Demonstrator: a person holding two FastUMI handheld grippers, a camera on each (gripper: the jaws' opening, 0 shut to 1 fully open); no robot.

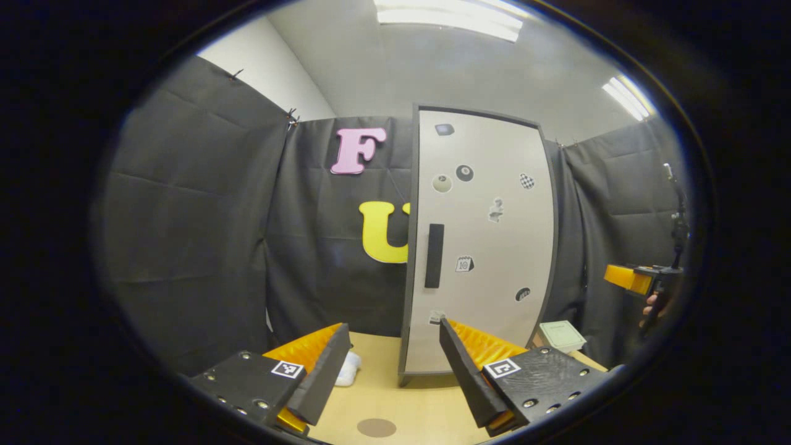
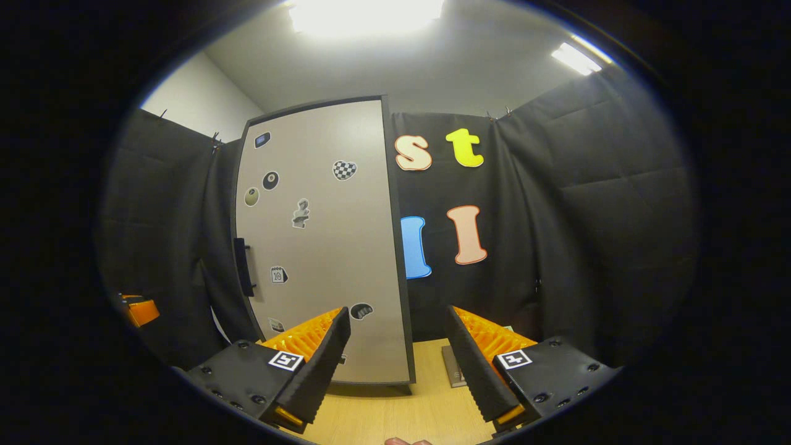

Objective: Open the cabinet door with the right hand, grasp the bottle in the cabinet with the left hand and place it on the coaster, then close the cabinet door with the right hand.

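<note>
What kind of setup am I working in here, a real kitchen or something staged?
Staged, most likely: a recording booth. Black cloth walls hang all around, a lone cabinet with stickers stands on a wooden table, under ceiling strip lights.

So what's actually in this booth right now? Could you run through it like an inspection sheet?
Surface: tan table, mostly bare.
Job's things: cabinet shut, its handle untouched; round brown coaster near the front, nothing on it; bottle hidden.
Clutter: white wad left of the cabinet; pale box to its right; grey block beside it.
Grippers: left gripper open, empty; right gripper open, empty, short of the door.
Cables: nothing seen.
Surroundings: black cloth walls, ceiling lights.
</note>
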